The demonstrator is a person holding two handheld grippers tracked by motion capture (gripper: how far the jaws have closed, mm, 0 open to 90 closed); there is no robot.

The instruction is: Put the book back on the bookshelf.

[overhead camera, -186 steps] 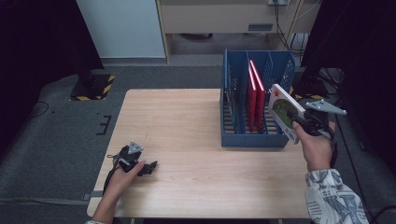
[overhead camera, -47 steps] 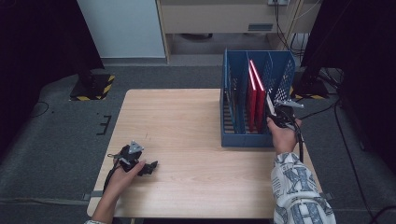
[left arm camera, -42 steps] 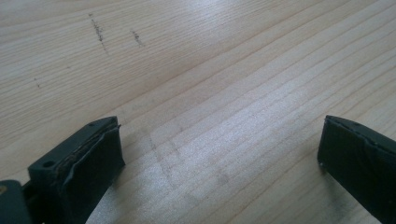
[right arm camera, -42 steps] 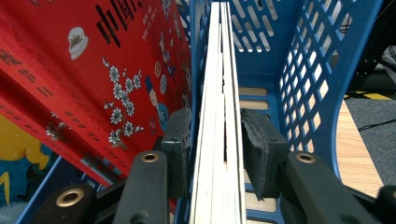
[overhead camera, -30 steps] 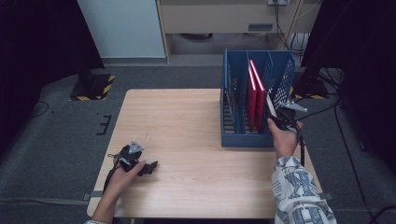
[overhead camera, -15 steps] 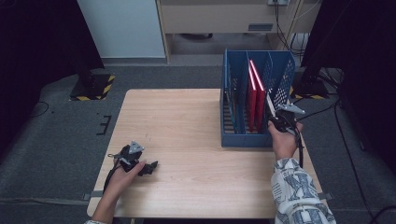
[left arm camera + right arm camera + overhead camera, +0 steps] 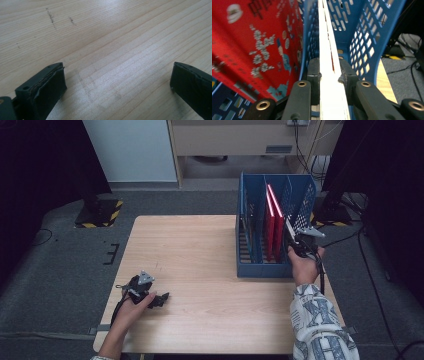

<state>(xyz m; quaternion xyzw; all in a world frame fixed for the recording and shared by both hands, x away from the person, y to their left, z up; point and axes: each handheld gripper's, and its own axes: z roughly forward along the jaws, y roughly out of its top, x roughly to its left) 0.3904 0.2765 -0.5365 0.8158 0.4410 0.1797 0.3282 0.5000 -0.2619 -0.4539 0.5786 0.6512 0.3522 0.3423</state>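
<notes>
Here the right gripper [image 7: 329, 75] pinches the thin white-edged book [image 7: 325, 50] edge-on, both jaws pressed flat against its sides. In the right gripper view the book stands upright inside the rightmost compartment of the blue perforated plastic file rack [image 7: 359, 37], between a blue divider and the rack's outer wall. The red illustrated book [image 7: 257, 37] occupies the neighbouring compartment on the other side of that divider.

Change since the earliest frame: the book was then held in the air beside the rack, cover facing up and well clear of the slots. It has since been turned on edge and lowered into the rack; over the last second and a half the right gripper [image 7: 299, 240] has barely moved at the rack's near right corner. From this, insertion is judged nearly complete. Whether the book's lower edge touches the rack floor cannot be told.

In the high view the blue rack [image 7: 252, 265] stands at the right half of the pale wooden table [image 7: 200, 250], with two red books [image 7: 272, 215] leaning in its middle slots.

The left gripper [image 7: 150, 295] rests at the table's near left, unchanged throughout. Its jaws stand spread wide over bare wood [image 7: 112, 50], holding nothing.

Judged next step: release, then withdraw straight back, avoiding the divider.
</notes>
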